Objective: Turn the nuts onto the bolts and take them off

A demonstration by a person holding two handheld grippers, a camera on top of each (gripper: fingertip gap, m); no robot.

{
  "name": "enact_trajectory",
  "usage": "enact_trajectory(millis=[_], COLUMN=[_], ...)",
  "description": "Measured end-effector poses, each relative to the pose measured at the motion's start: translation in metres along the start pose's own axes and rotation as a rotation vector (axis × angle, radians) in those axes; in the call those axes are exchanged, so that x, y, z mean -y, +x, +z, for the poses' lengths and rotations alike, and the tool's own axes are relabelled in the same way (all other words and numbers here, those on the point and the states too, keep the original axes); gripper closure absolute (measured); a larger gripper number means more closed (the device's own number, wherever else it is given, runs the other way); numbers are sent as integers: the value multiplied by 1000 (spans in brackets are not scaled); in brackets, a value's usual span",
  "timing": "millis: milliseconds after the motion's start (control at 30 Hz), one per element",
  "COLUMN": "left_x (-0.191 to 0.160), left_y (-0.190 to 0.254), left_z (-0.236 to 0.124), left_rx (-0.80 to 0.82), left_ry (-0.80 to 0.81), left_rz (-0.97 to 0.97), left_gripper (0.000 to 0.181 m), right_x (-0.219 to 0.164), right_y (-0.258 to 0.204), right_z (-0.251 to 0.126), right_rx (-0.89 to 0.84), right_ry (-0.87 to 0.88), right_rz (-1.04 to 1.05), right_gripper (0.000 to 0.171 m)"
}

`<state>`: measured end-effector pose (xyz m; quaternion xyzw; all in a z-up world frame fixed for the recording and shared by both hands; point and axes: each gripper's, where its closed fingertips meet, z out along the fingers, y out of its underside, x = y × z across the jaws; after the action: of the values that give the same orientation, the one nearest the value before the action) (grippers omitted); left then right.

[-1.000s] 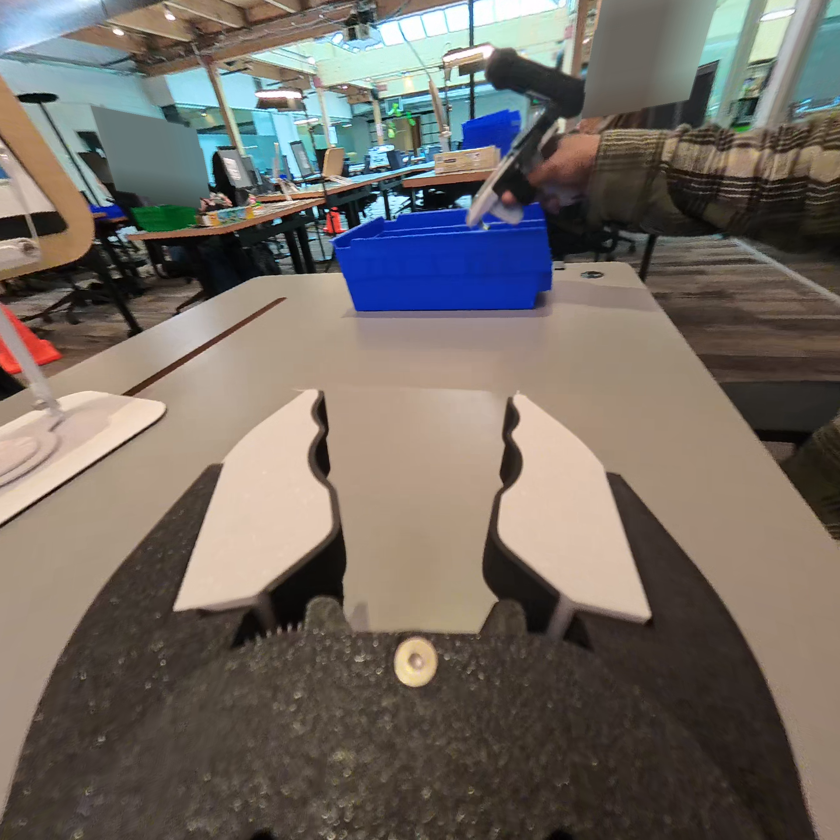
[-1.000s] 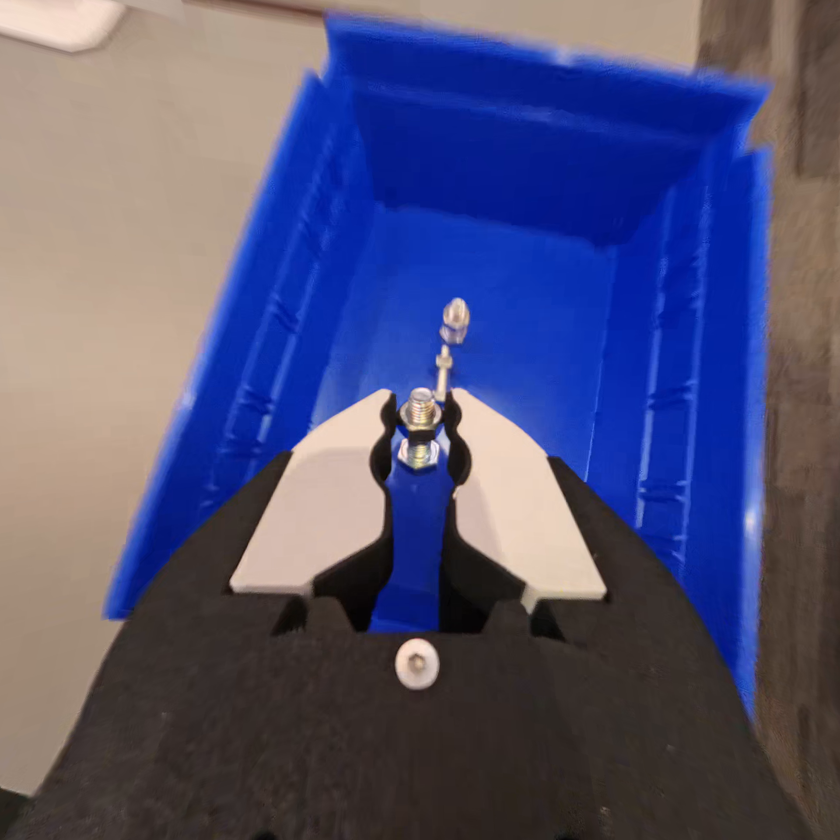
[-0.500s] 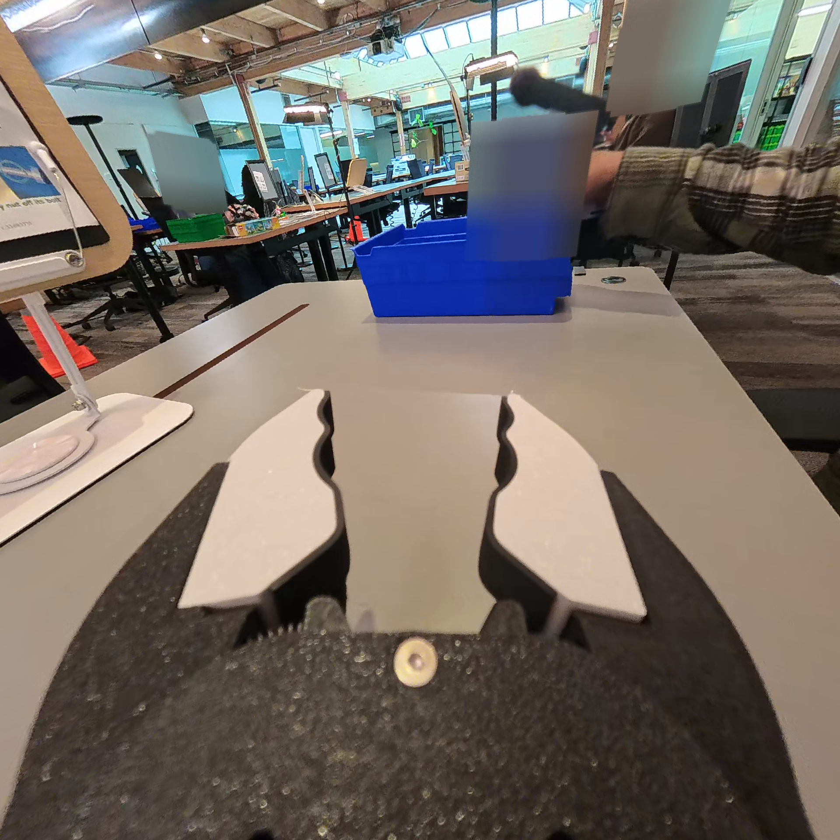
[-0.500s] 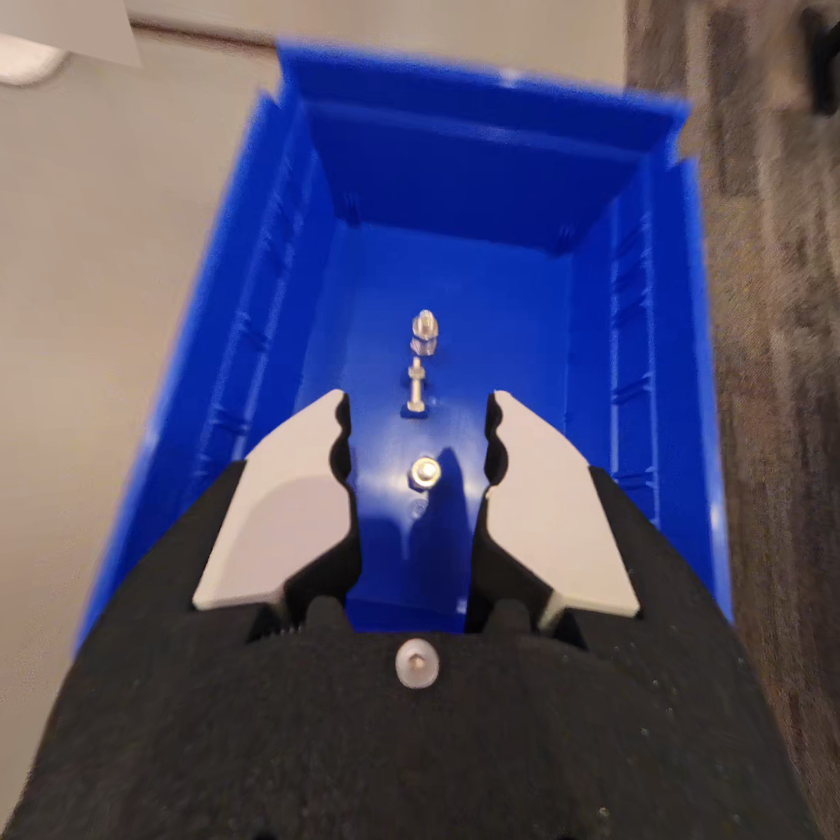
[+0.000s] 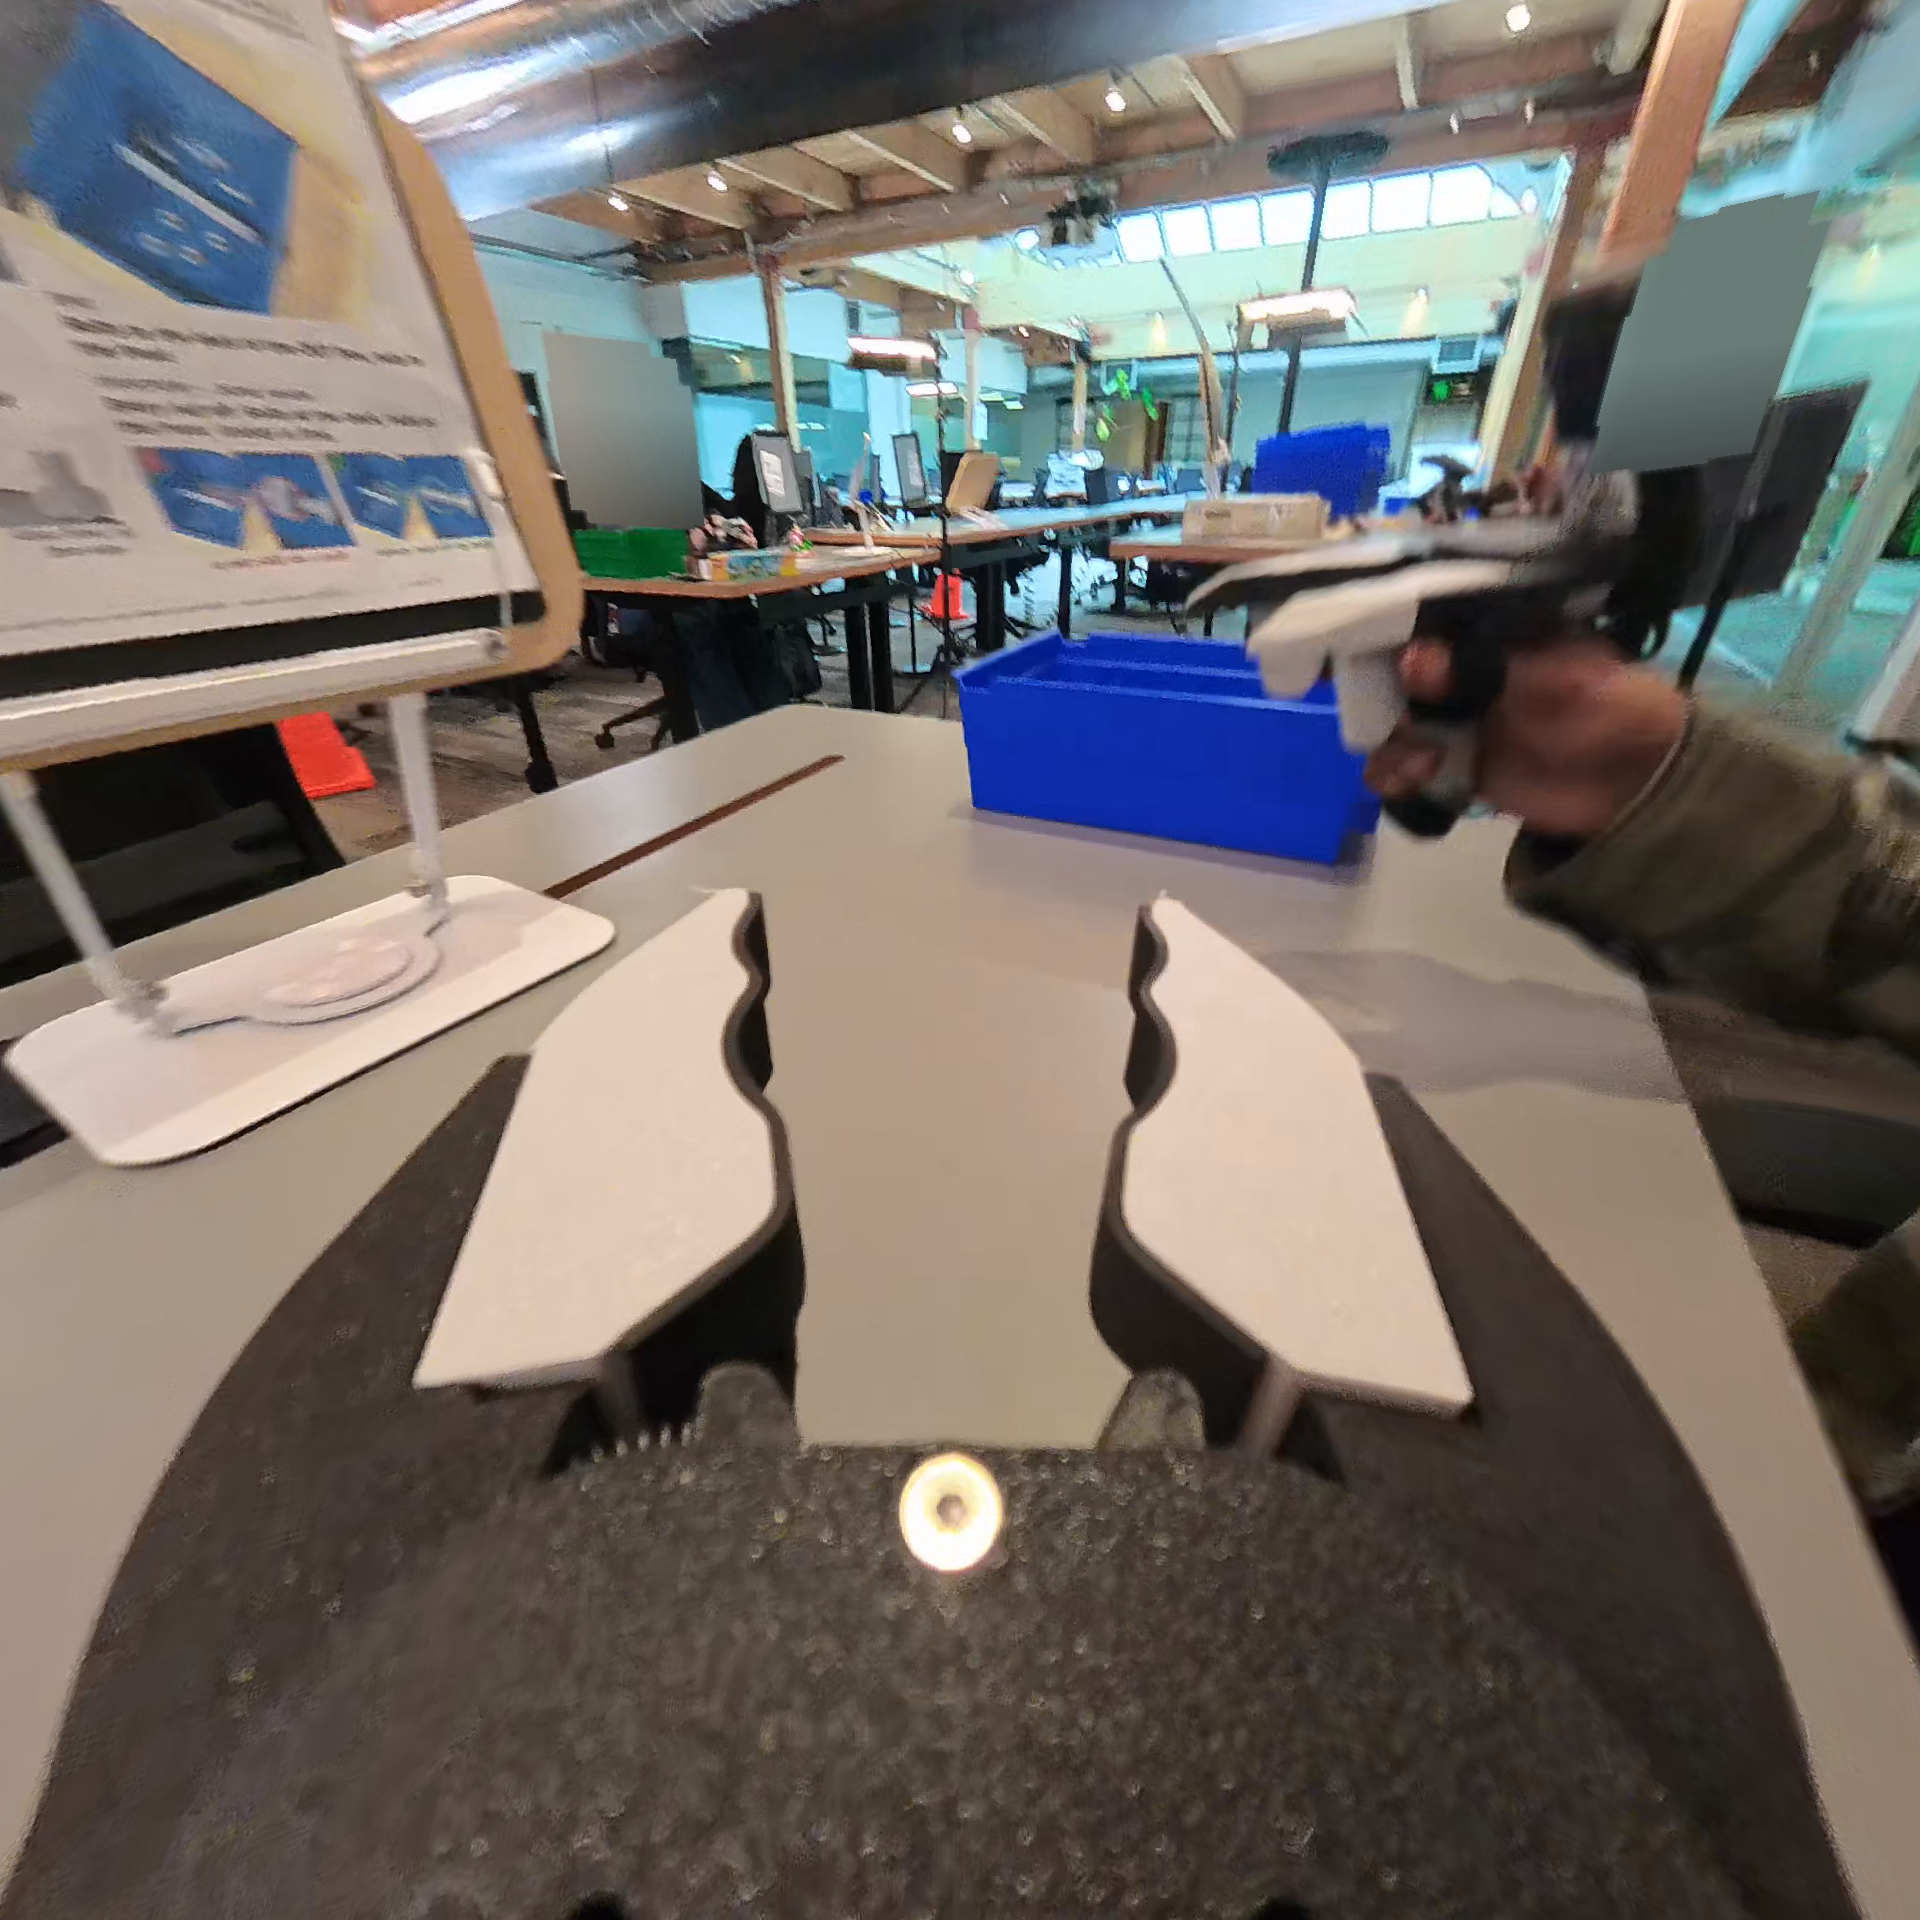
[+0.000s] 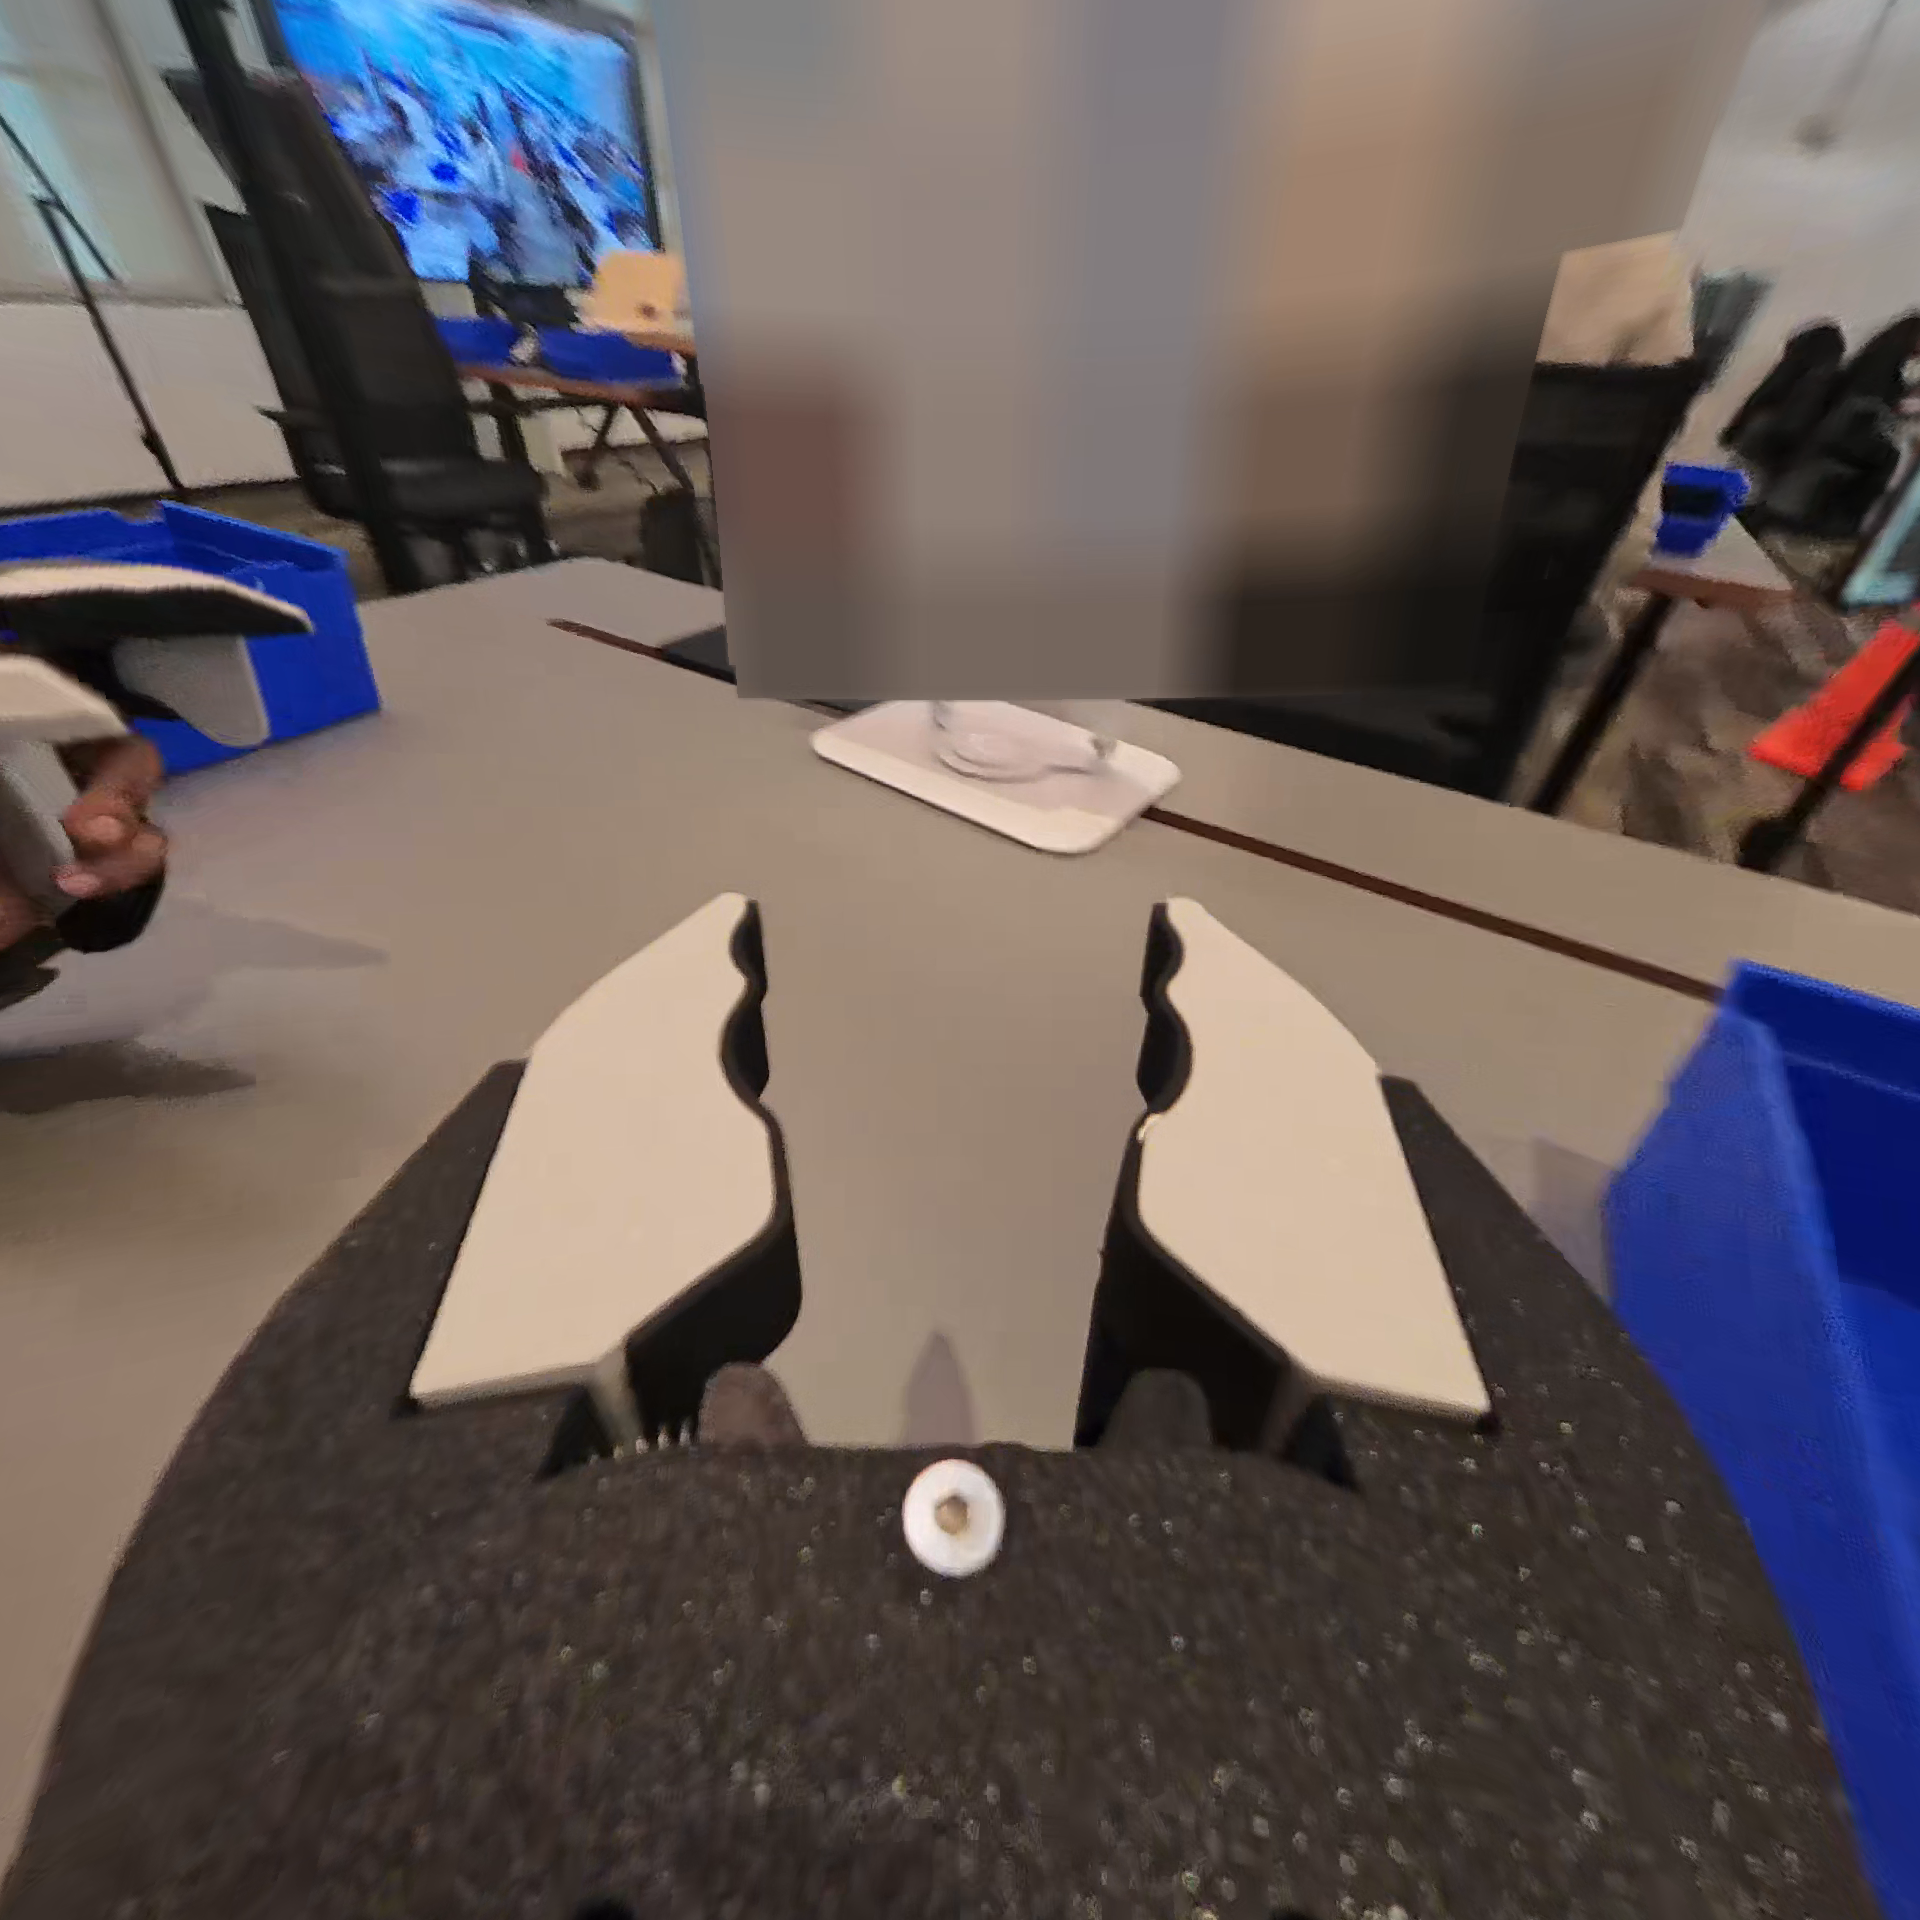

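Over the counter [image 5: 935, 1039], both hand-held grippers, left [image 5: 951, 935] and right [image 6: 951, 935], gape wide, empty; bin [image 6: 1766, 1299] sits just right of the right one, nuts and bolts unseen.

Right gripper [image 6: 951, 1003] now out of the blue bin [image 6: 1766, 1226], empty, over the table [image 6: 582, 831].

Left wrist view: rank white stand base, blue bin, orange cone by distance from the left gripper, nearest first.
From the left gripper:
1. White stand base, on the table, just left.
2. Blue bin, far table end, ahead-right.
3. Orange cone, on the floor beyond the table.
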<state>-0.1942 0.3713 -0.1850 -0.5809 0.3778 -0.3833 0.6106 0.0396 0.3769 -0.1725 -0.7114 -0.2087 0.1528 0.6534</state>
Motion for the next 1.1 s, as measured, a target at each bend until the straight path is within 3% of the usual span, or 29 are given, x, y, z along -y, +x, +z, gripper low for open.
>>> enact_trajectory(millis=[167, 400, 600, 767, 933, 1100], left_x=[36, 81, 79, 55, 18, -27], left_y=[-14, -76, -145, -198, -239, -257], left_z=[-76, -223, -323, -352, -350, -339], left_rx=[89, 375, 606, 562, 423, 308], left_ry=[38, 46, -178, -486, -793, -1031], left_rz=[-44, -59, -1, 16, 80, -35], left_gripper=[117, 121, 121, 126, 138, 146], right_x=[-6, -15, -27, -28, -25, -28], right_y=[-34, -49, -61, -75, -92, -101], right_z=[48, 108, 134, 159, 179, 181], right_rx=[65, 88, 99, 129, 177, 199], right_ry=[103, 115, 68, 42, 40, 26], right_rz=[-2, 38, 10, -14, -8, -46], right_gripper=[103, 105, 106, 109, 108, 109])
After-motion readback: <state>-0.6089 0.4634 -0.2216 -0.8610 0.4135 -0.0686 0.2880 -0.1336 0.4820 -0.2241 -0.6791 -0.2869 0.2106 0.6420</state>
